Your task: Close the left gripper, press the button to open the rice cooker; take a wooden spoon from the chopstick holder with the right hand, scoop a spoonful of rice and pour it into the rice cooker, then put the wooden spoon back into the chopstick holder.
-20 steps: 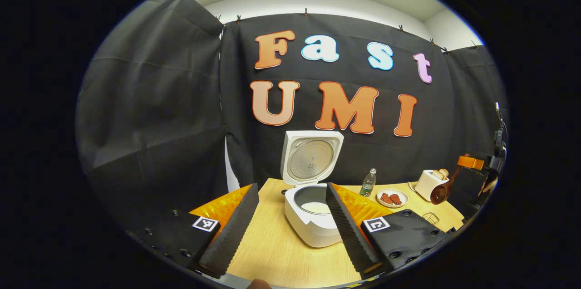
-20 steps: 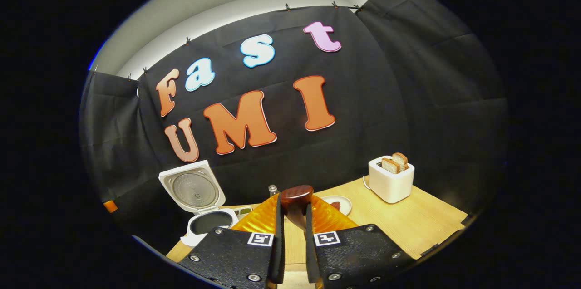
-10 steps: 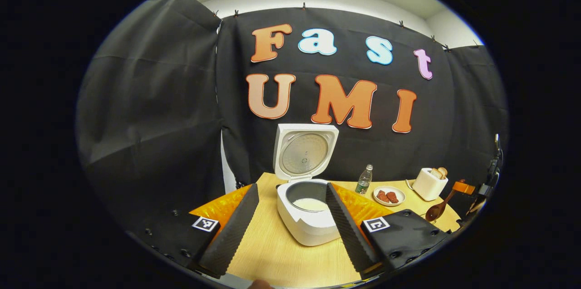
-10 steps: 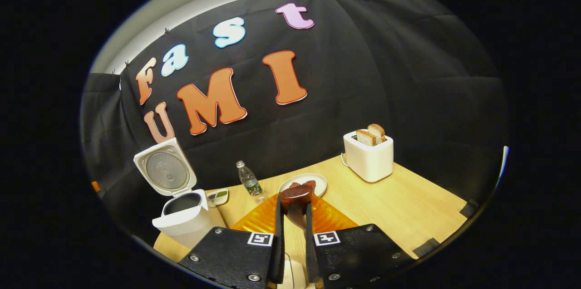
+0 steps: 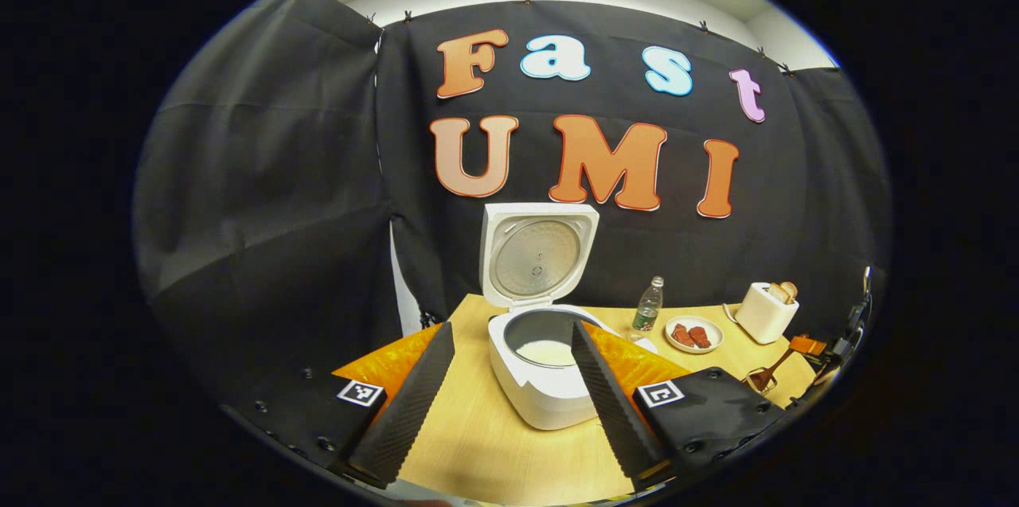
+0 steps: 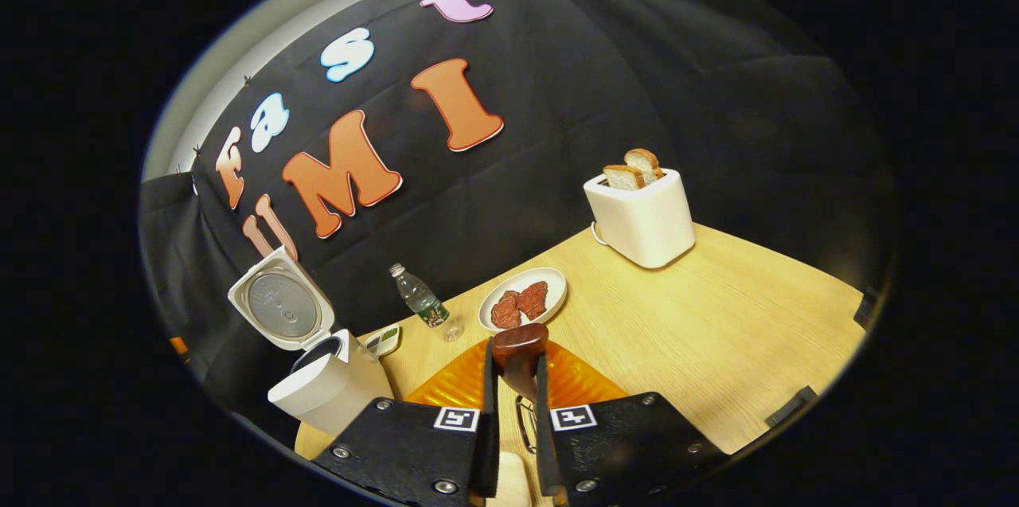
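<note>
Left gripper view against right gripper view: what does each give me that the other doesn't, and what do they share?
Left gripper view: the open left gripper frames the rice cooker head-on, with white rice visible in its pot. The wooden spoon is far off to the right, bowl low.

Right gripper view: a close look at the right gripper shut on the spoon's handle, plus a small dish beside the cooker.

Shared: the raised lid, bottle, plate of meat, toaster and table.
</note>
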Motion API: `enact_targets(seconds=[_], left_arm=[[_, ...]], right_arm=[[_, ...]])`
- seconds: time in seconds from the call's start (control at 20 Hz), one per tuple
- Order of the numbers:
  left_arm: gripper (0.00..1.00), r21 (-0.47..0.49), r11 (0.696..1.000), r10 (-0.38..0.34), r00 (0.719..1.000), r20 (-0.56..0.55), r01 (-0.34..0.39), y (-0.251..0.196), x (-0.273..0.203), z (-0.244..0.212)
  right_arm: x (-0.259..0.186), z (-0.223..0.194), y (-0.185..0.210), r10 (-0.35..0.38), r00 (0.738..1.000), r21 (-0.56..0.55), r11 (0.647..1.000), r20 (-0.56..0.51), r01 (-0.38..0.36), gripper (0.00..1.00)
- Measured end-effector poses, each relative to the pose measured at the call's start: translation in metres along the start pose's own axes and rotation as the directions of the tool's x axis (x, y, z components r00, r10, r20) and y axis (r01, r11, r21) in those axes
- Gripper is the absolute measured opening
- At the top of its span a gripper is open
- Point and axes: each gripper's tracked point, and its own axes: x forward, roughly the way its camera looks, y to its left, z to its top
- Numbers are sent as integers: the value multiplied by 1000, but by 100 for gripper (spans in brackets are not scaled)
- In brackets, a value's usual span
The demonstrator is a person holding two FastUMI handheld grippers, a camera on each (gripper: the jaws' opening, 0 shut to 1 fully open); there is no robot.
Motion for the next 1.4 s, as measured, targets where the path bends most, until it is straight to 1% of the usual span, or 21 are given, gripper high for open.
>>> enact_targets(seconds=[0.05,0.1,0.2,0.3,0.5,0.65,0.8,0.85,0.95,1.05,1.15,1.3,1.4], left_arm=[[99,3,1000,-3,1000,3,3,-1,2,1],[100,11,1000,-1,1000,8,1,-3,5,3],[100,33,999,-4,1000,14,3,-10,13,6],[100,44,999,-2,1000,21,1,-16,18,10],[99,35,999,-9,1000,24,9,-33,38,22],[100,31,999,-7,999,49,5,-44,62,47],[100,61,998,-1,995,99,-5,-57,89,86],[100,72,997,3,992,124,-12,-60,99,103],[99,100,995,-21,985,169,4,-69,124,137],[100,122,993,-30,983,181,8,-73,157,164],[99,132,991,-25,984,177,1,-75,191,185],[100,92,996,-19,986,164,3,-74,237,210],[100,71,997,6,988,152,-17,-67,267,221]], right_arm=[[0,-6,-2,8,1000,15,1000,-20,-8,19],[-4,-4,1,22,1000,37,999,-5,-22,19],[-5,-3,-5,30,1000,47,998,-11,-29,23],[-5,-9,-17,-14,999,19,1000,-31,14,30],[-9,-2,-40,-119,992,-99,989,-40,114,95],[-8,22,-46,-170,985,-170,972,-12,165,95],[-12,51,-45,-202,979,-185,961,34,205,95],[-15,57,-40,-201,979,-187,961,42,205,95],[-23,67,-32,-201,978,-214,955,52,207,95],[-34,77,-24,-199,978,-240,948,58,207,95],[-43,78,-12,-183,982,-252,949,42,188,95],[-56,79,-1,-178,983,-276,944,36,181,95],[-64,77,4,-181,983,-291,939,32,182,95]])
